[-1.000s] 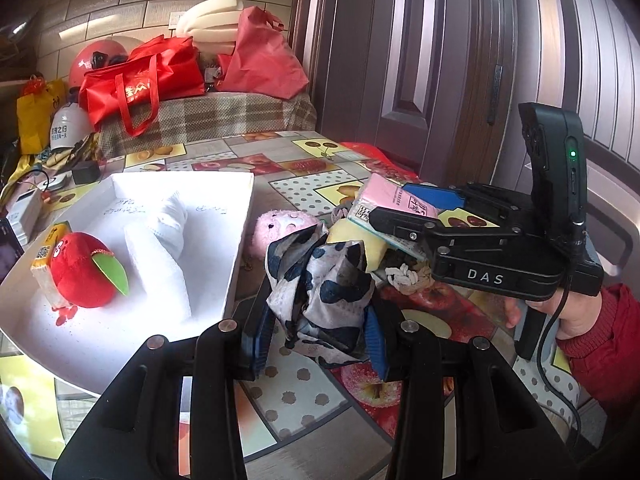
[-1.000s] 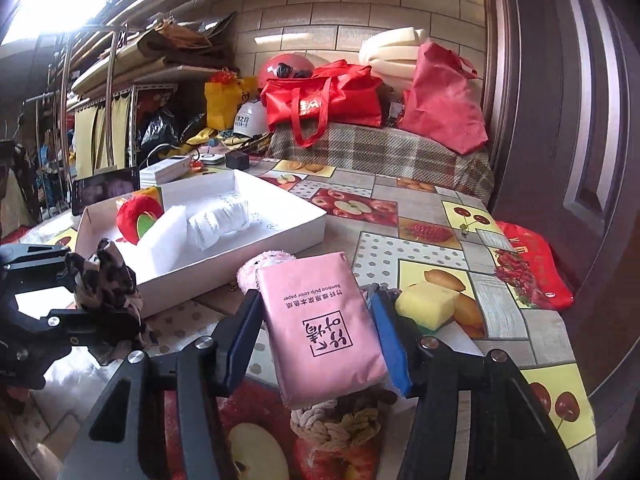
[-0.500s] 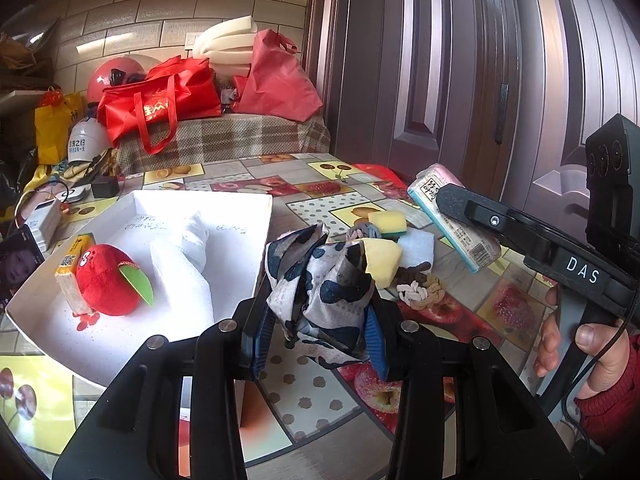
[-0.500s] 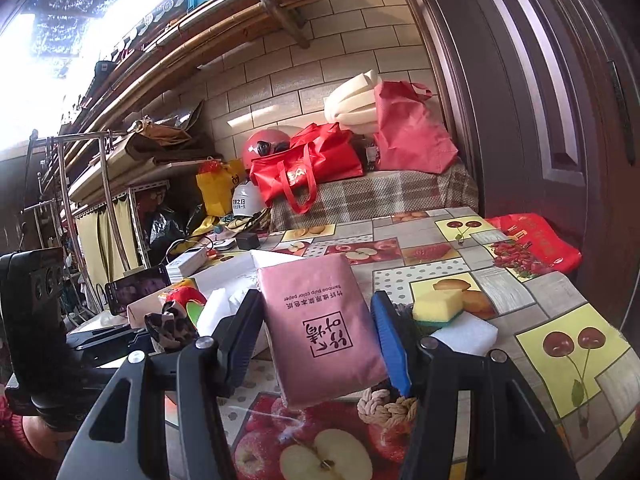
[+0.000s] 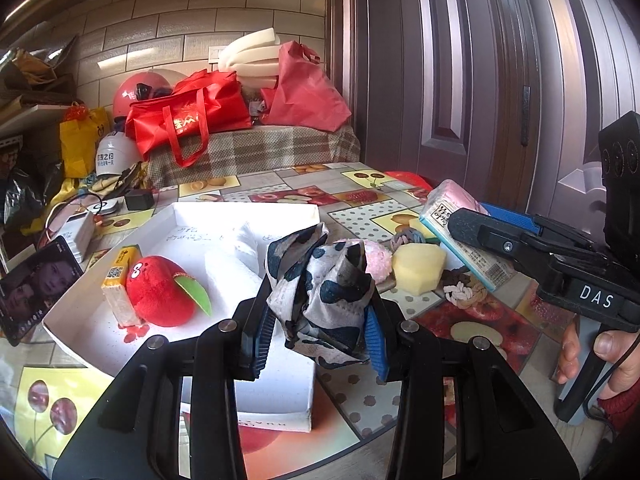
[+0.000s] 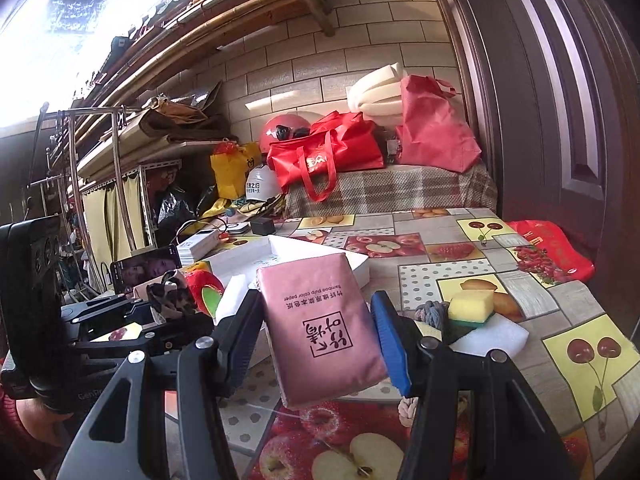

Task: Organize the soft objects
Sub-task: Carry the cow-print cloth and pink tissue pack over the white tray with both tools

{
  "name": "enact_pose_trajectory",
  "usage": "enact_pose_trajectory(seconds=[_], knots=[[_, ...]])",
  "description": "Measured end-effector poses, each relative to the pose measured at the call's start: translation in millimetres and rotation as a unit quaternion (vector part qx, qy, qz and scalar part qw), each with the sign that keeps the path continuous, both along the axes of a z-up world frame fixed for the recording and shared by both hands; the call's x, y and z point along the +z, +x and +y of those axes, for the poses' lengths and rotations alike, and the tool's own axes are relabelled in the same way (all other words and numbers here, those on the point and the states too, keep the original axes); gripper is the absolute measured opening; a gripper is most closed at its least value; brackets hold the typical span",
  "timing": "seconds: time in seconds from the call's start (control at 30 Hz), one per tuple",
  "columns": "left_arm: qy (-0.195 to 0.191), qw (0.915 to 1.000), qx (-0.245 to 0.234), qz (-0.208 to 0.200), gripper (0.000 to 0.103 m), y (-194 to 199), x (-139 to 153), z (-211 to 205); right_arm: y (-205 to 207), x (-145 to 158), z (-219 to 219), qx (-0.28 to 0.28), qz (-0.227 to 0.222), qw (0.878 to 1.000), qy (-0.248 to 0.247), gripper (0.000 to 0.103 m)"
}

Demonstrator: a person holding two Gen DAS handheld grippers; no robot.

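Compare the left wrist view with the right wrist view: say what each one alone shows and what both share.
Only the left wrist view shows the pink plush ball, the yellow sponge chunk and the left hand-held gripper shut on the spotted cloth from behind. Only the right wrist view shows the tissue pack's pink printed face and the white foam pad. Both show the white tray, the red apple plush and the right hand-held gripper.

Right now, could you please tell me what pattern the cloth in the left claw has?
White cloth with dark navy cow-like blotches, clearest in the left wrist view.
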State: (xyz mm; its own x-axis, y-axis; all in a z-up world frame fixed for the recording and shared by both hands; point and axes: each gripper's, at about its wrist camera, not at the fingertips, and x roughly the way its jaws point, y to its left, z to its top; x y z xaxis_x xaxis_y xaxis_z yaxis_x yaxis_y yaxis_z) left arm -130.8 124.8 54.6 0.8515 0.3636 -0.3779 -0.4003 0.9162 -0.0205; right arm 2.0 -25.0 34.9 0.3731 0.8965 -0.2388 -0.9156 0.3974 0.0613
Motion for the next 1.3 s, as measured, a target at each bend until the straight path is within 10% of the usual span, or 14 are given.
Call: enact_pose_trajectory(seconds=[0.77, 1.3], knots=[[-0.023, 0.9926, 0.119, -0.015, 0.039, -47, -7, 105, -19, -10, 58, 0.025, -0.022, 0.999, -0.044, 0.056], [-0.071, 0.9898, 0.123, -0.012, 0.039, -49, -12, 133, -54, -24, 140, 0.163, -0.039, 0.976, -0.142, 0.055]])
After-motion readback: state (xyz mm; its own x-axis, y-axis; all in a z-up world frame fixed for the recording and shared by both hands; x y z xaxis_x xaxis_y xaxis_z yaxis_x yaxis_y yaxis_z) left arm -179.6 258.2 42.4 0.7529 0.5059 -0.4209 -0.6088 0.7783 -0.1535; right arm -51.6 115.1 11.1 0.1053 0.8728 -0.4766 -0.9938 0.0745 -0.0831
